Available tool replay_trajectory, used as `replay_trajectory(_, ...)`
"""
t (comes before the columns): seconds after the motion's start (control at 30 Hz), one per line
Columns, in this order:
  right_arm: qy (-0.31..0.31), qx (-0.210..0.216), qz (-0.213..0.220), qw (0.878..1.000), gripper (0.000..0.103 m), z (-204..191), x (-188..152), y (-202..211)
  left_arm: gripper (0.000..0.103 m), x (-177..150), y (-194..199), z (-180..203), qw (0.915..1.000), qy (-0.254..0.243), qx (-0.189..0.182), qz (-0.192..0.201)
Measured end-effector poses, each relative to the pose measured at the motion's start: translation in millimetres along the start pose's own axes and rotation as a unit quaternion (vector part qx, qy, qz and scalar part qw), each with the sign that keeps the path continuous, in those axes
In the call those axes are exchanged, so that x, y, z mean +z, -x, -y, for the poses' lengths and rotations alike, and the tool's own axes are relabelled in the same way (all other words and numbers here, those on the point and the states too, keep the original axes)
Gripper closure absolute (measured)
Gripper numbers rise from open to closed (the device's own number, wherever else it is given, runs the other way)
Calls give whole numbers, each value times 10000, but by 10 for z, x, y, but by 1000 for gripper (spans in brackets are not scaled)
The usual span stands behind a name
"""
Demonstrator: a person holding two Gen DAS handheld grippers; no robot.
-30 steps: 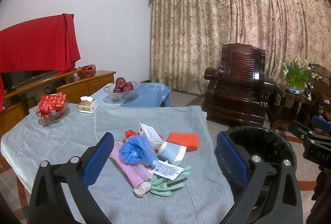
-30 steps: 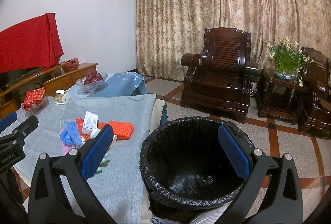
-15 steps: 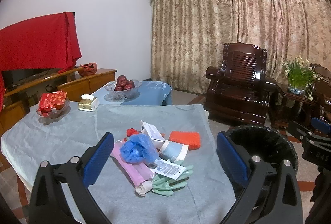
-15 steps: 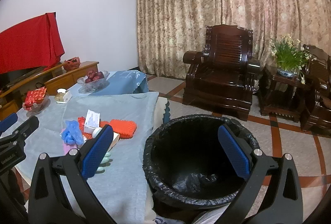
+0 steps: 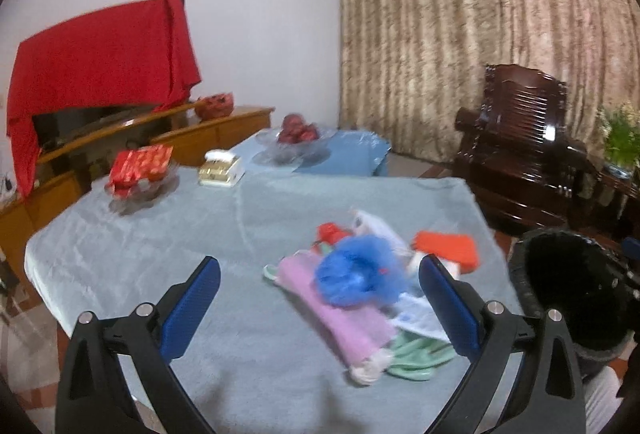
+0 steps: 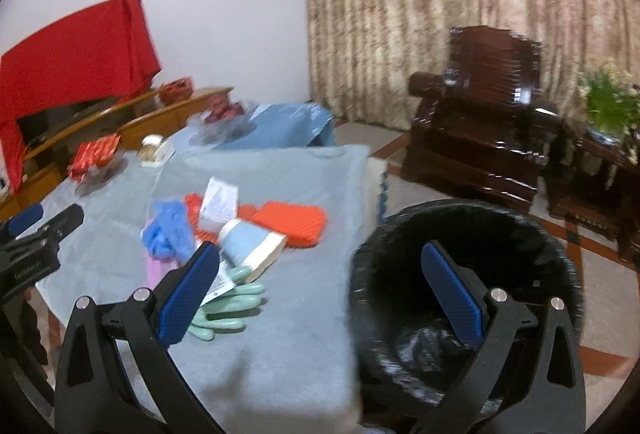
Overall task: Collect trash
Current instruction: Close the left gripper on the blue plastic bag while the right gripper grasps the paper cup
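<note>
Both the left gripper (image 5: 320,298) and the right gripper (image 6: 320,282) hang with jaws spread wide and empty, while the trash pile (image 5: 360,274) sits right of centre in the left view, just left of the black-lined bin (image 6: 464,298). The loose blue bag (image 5: 356,270) and paper slip (image 6: 218,286) lie tangled over the green gloves (image 6: 228,310). A careless pinch risks dragging neighbours off the table (image 5: 160,242) edge, or snagging the cloth itself.

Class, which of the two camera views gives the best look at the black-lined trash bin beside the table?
The right wrist view: the trash bin fills the lower right, showing its whole rim and the crumpled black liner inside, partly behind the open right gripper. The left wrist view catches only part of the bin at the right edge, its inside dark.
</note>
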State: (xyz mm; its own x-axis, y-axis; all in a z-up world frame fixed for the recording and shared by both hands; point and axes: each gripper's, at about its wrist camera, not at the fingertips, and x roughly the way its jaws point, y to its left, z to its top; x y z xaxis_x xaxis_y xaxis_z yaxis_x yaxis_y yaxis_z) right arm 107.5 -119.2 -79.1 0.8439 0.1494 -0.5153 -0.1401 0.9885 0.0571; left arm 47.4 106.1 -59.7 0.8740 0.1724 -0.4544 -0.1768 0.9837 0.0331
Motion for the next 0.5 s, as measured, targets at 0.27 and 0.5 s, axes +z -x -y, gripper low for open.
replay_trajectory(0.27, 164, 455, -451, 9978, 5, -401, -108, -497, 8, -196, -344, -269, 9986, 149, 221, -448)
replay_trajectory(0.5, 196, 333, -546, 9978, 7, -412, -100, -739, 11, -183, -560, -207, 9985, 63, 49, -544)
